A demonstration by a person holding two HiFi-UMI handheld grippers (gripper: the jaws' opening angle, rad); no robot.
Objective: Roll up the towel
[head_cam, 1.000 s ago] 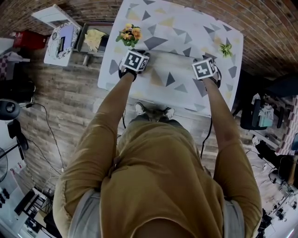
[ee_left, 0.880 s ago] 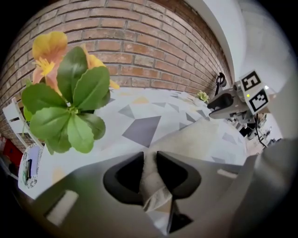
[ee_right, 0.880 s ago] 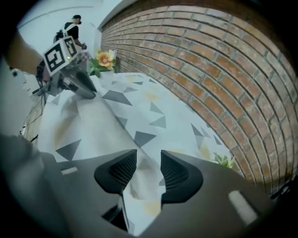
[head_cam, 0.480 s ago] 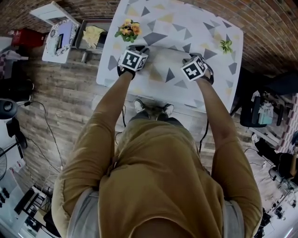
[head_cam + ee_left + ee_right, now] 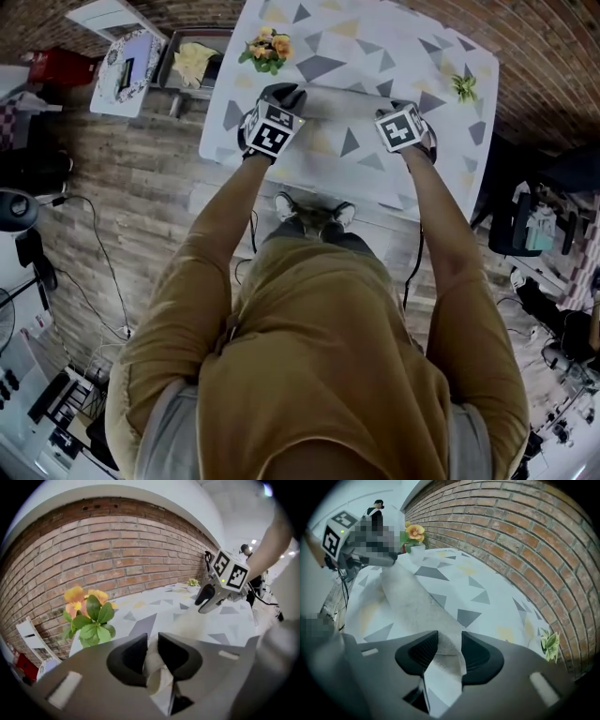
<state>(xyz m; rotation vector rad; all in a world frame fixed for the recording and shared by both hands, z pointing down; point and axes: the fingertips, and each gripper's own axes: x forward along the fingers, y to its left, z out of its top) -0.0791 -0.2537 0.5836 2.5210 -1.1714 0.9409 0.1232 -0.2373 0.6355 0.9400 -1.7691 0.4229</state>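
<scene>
Towel (image 5: 342, 101) lies as a pale band across the patterned table (image 5: 375, 42), upper centre of the head view, one end clamped in the jaws of the left gripper (image 5: 151, 656), the other in those of the right gripper (image 5: 444, 651). We judge the rolling step is in hand: the cloth in the left jaws seems curled into a loop, though that close view is blurred. Next move calls for both grippers turning together, tension even, so the roll stays straight.
</scene>
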